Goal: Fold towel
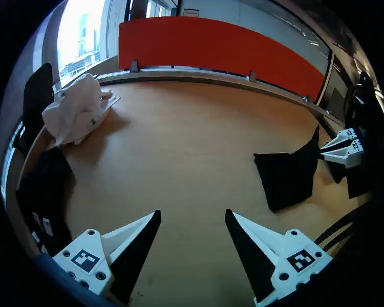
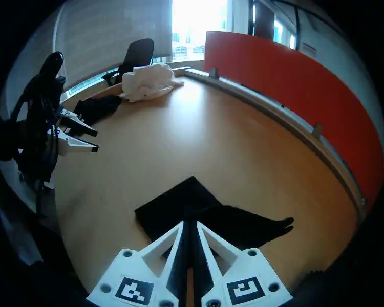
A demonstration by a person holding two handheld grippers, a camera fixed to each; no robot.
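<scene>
**Towel corner pinched in my right gripper**

My right gripper (image 2: 190,223) is clamped on a lifted corner of the black towel (image 2: 176,204); the rest lies on the wooden table (image 2: 192,133). My left gripper (image 1: 192,215) hangs spread, holding nothing. Farther off are a white cloth heap (image 1: 77,107) and a red partition (image 1: 217,46).

Your left claw (image 1: 192,214): two white wedge fingers (image 1: 128,240) w/ black inner pads (image 1: 141,245), pointed tips. Each base has a sq. black-and-white marker (image 1: 85,260) & round screw holes (image 1: 91,233). Right claw (image 2: 190,225): same build, white w/ black inner faces, one such square per finger. In the right gripper view, the left claw's rear housing (image 2: 38,117) is black.
</scene>
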